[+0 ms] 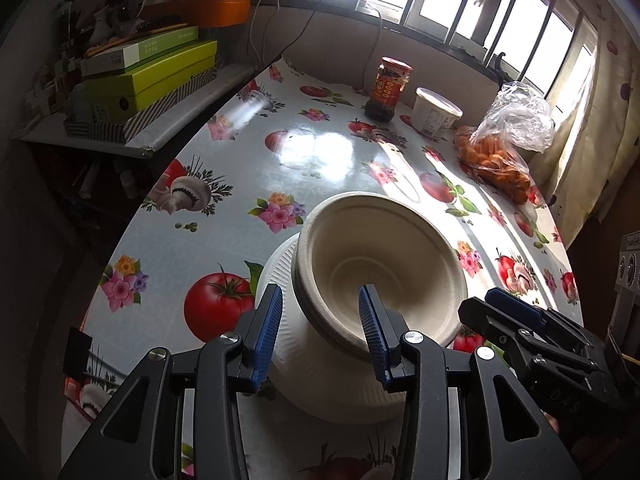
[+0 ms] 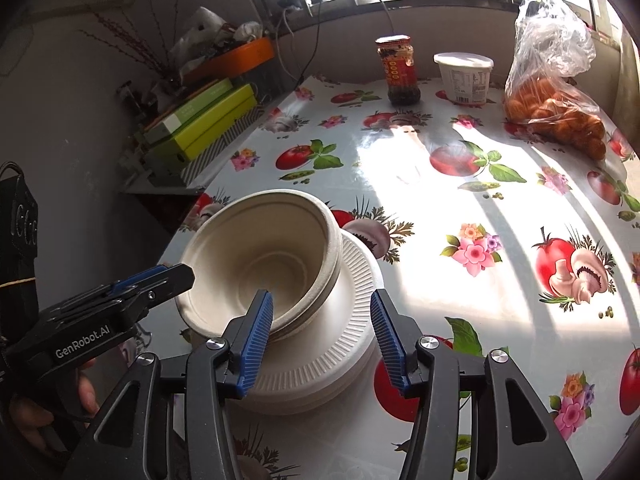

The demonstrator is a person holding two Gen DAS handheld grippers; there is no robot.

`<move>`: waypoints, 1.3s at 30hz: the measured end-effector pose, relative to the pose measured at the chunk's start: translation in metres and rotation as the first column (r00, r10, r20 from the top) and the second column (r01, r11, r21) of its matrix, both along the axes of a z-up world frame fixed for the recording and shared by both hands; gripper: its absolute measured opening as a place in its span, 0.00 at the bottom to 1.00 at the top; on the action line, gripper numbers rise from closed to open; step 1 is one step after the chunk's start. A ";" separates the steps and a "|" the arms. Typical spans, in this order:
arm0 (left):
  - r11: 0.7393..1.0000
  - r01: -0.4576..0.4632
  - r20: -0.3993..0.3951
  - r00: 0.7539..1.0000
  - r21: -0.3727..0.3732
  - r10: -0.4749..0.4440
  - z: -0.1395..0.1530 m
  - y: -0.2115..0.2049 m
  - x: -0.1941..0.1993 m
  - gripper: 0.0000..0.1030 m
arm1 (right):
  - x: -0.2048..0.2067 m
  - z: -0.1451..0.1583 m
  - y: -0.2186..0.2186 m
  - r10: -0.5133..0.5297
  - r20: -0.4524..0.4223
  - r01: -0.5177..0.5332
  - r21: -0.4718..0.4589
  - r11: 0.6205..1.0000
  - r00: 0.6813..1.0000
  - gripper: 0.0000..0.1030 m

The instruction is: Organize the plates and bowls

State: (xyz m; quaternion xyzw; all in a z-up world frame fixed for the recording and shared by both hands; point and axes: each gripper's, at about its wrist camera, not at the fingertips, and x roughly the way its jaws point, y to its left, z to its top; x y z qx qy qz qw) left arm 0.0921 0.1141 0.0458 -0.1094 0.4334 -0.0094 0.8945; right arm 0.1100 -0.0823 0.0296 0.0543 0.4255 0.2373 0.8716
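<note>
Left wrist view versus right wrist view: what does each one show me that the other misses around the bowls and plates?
Only the left wrist view shows the left gripper open, straddling the near rim of the stacked bowls, one finger inside, one outside.

Only the right wrist view shows the right gripper open astride the bowl rim and the ribbed rim of the plates, plus the left gripper's GenRobot.AI lettering.

Both show the tilted bowls resting on the plates, the jar, the white tub and the bagged oranges.
</note>
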 end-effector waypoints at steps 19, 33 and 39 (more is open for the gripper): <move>1.000 0.002 0.043 0.999 0.022 -0.003 -0.029 0.004 -0.063 0.40 | -0.055 -0.014 -0.016 0.036 0.110 -0.032 -0.041 0.999 0.993 0.51; 0.992 0.000 0.039 0.999 0.129 -0.005 -0.058 -0.006 -0.088 0.40 | -0.079 -0.040 -0.018 0.059 0.109 -0.048 -0.102 0.994 0.992 0.55; 0.987 0.012 0.020 1.000 0.158 -0.015 -0.071 -0.012 -0.092 0.40 | -0.085 -0.055 -0.021 0.056 0.088 -0.044 -0.129 0.991 0.995 0.58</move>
